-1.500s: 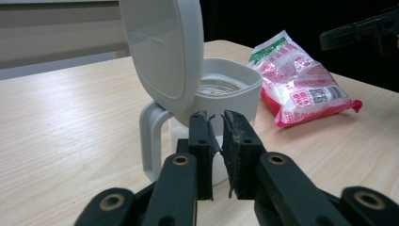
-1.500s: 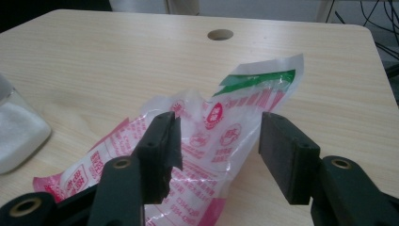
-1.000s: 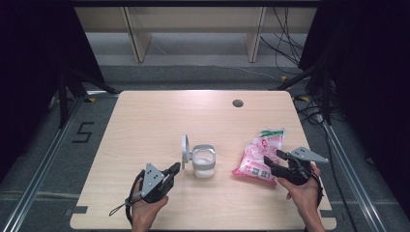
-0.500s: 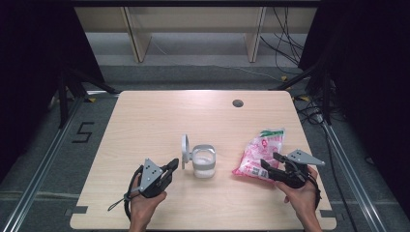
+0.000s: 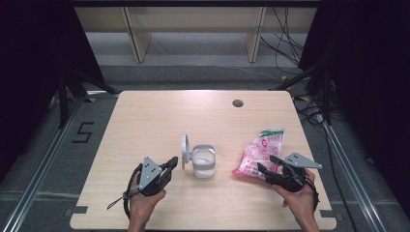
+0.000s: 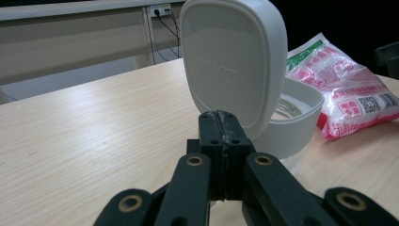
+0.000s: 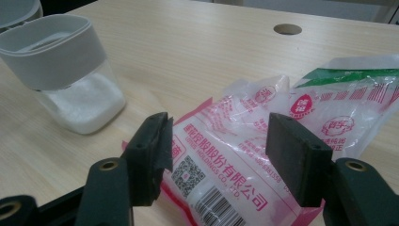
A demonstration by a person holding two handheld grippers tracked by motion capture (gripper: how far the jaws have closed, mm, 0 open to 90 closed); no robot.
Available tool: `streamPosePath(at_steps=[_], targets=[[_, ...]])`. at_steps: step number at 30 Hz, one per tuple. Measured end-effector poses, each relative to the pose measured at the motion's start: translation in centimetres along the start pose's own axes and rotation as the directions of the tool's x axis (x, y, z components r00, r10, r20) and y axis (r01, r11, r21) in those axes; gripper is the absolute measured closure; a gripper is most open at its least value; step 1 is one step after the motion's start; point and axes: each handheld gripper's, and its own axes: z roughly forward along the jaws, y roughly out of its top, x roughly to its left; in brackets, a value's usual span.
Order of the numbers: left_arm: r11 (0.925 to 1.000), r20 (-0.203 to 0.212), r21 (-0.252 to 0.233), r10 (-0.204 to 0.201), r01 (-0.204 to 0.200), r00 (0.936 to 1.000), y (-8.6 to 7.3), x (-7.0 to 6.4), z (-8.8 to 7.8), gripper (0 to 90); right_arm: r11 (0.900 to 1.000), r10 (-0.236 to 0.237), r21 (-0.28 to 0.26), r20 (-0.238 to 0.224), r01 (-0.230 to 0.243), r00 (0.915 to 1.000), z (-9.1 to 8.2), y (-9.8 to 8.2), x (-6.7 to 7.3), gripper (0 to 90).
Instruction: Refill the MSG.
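Note:
A clear container (image 5: pixel 203 166) with a grey-white collar stands mid-table, its hinged lid (image 5: pixel 184 151) raised upright, and white granules show inside (image 7: pixel 84 113). My left gripper (image 5: pixel 173 162) is shut with nothing in it, its tips (image 6: pixel 221 125) just short of the lid (image 6: pixel 233 61). A pink, white and green plastic bag (image 5: pixel 258 152) lies flat to the right of the container. My right gripper (image 5: pixel 263 170) is open at the bag's near end. In the right gripper view its jaws stand apart over the printed bag (image 7: pixel 263 141), and the pads do not press it.
The wooden table (image 5: pixel 159 116) has a round cable hole (image 5: pixel 237 103) at the back right. Its far half is bare wood. Metal rails run along the floor on both sides, and cables lie on the floor behind the table.

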Motion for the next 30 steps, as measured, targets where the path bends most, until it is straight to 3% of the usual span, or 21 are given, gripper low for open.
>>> streamPosePath(at_steps=[2, 3, 4, 5, 6, 8, 9, 10, 11, 12, 16, 18, 21, 22, 23, 24, 28, 29, 30], targets=[[1.0000, 0.000, -0.002, -0.001, 0.001, 1.0000, 0.0, 0.0, 0.0, 89.2, 0.999, -0.040, 0.008, 0.005, 0.040, 0.9992, -0.2, 0.0, -0.1, 40.9], [1.0000, 0.002, -0.002, 0.003, -0.003, 1.0000, 0.1, 0.0, 0.0, 89.2, 1.000, -0.002, 0.000, -0.002, 0.002, 1.0000, -0.2, -0.1, 0.2, 40.9], [1.0000, 0.001, -0.002, 0.004, -0.004, 1.0000, 0.1, 0.0, 0.1, 89.2, 0.999, -0.043, 0.009, 0.008, 0.043, 0.9991, -0.3, -0.1, -0.1, 40.9], [1.0000, 0.000, 0.000, 0.005, -0.005, 1.0000, 0.2, 0.0, 0.1, 89.2, 1.000, -0.017, 0.013, 0.000, 0.017, 0.9999, -0.4, -0.2, 0.3, 40.9], [0.9999, 0.000, 0.004, 0.010, -0.010, 1.0000, 0.2, 0.0, 0.1, 89.2, 0.999, -0.039, 0.003, -0.010, 0.039, 0.9992, -0.3, -0.2, 0.2, 40.9], [1.0000, 0.000, 0.005, 0.006, -0.006, 1.0000, 0.3, 0.0, 0.2, 89.2, 0.999, -0.035, 0.021, -0.009, 0.035, 0.9994, -0.4, -0.3, 0.4, 41.0], [0.9999, 0.001, 0.005, 0.009, -0.009, 1.0000, 0.3, 0.0, 0.2, 89.2, 0.999, -0.054, 0.003, -0.012, 0.054, 0.9985, -0.3, -0.3, 0.4, 40.9], [0.9999, 0.006, -0.001, 0.013, -0.013, 0.9999, 0.4, 0.1, 0.4, 89.3, 0.999, -0.044, 0.006, -0.023, 0.044, 0.9988, -0.2, -0.4, 0.5, 41.0], [0.9999, 0.008, 0.002, 0.011, -0.011, 0.9999, 0.4, 0.1, 0.4, 89.2, 0.998, -0.058, 0.008, -0.007, 0.058, 0.9983, -0.2, -0.3, 0.6, 40.9], [1.0000, 0.006, -0.002, 0.010, -0.010, 0.9999, 0.5, 0.0, 0.5, 89.2, 0.999, -0.029, 0.018, -0.019, 0.029, 0.9994, -0.3, -0.4, 0.9, 40.9], [0.9999, 0.007, 0.007, 0.015, -0.015, 0.9999, 0.9, 0.0, 0.7, 89.3, 0.999, -0.038, 0.027, -0.036, 0.039, 0.9987, -0.3, -0.5, 1.3, 40.9], [0.9998, 0.009, 0.004, 0.018, -0.018, 0.9998, 1.1, -0.1, 0.9, 89.3, 0.997, -0.067, 0.024, -0.036, 0.068, 0.9971, -0.4, -0.5, 1.3, 40.9], [0.9995, 0.008, 0.014, 0.029, -0.029, 0.9995, 1.4, -0.1, 1.1, 89.3, 0.997, -0.067, 0.020, -0.047, 0.068, 0.9967, -0.4, -0.7, 1.3, 40.9], [0.9996, 0.010, 0.013, 0.027, -0.027, 0.9996, 1.4, -0.1, 1.2, 89.3, 0.999, -0.043, 0.026, -0.044, 0.044, 0.9981, -0.5, -0.7, 1.6, 40.9], [0.9995, 0.008, 0.011, 0.028, -0.028, 0.9996, 1.5, -0.1, 1.3, 89.3, 0.998, -0.062, 0.026, -0.050, 0.064, 0.9968, -0.5, -0.7, 1.5, 40.9], [0.9995, 0.006, 0.013, 0.030, -0.030, 0.9995, 1.6, -0.1, 1.3, 89.3, 0.999, -0.040, 0.028, -0.050, 0.042, 0.9979, -0.6, -0.8, 1.7, 40.9], [0.9994, 0.003, 0.014, 0.030, -0.030, 0.9995, 1.8, -0.1, 1.5, 89.3, 0.997, -0.069, 0.025, -0.061, 0.071, 0.9957, -0.5, -0.9, 1.7, 40.9], [0.9994, 0.005, 0.017, 0.030, -0.030, 0.9995, 1.8, 0.0, 1.5, 89.3, 0.999, -0.043, 0.022, -0.065, 0.044, 0.9970, -0.5, -1.0, 2.0, 40.9], [0.9995, 0.003, 0.014, 0.029, -0.029, 0.9996, 1.9, 0.0, 1.5, 89.3, 0.997, -0.067, 0.025, -0.066, 0.069, 0.9955, -0.5, -1.0, 1.8, 40.9]])
